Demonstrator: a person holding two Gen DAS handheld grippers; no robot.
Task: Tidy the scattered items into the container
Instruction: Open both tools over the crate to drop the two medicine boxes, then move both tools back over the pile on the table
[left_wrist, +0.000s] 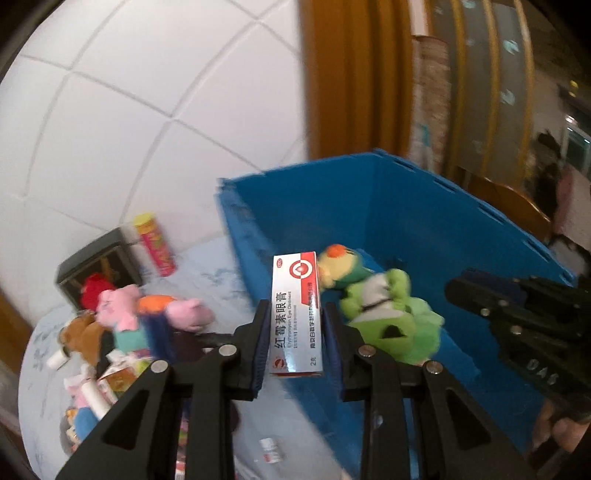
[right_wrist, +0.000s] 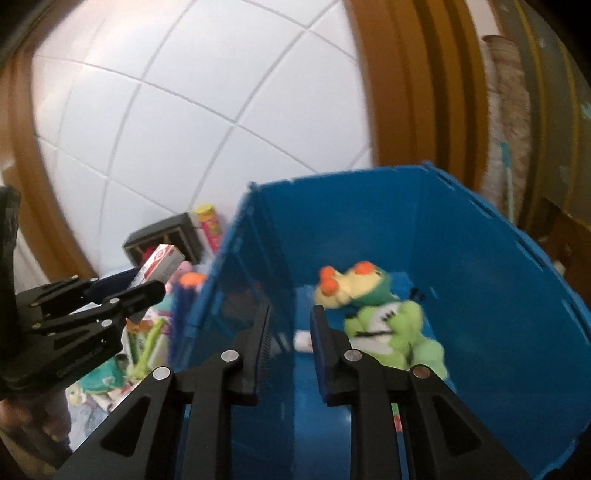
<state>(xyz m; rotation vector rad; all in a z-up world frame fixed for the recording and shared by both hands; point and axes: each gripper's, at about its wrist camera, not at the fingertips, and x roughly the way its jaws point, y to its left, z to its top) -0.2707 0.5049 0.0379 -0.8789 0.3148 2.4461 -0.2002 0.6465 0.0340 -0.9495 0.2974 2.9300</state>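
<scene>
The left claw (left_wrist: 295, 325) is clenched on a box (left_wrist: 296, 314) held at the bin's (left_wrist: 424, 206) near wall — not yet in. The right claw (right_wrist: 290, 332) hangs released over the bin. Only a frog (right_wrist: 373, 314) and little else lie inside; a heap of toys (left_wrist: 129, 325) waits outside.

Left gripper (left_wrist: 297, 325) is clamped, both blue-padded fingers (left_wrist: 258, 350) pressing flat against something held upright between them, tips pointing forward and slightly down. Right gripper (right_wrist: 290, 332) sits with its jaws parted and nothing between the pads, angled downward. In the left wrist view it shows off to the right; bare fingers of the person's hand (left_wrist: 554, 432) wrap its handle.
</scene>
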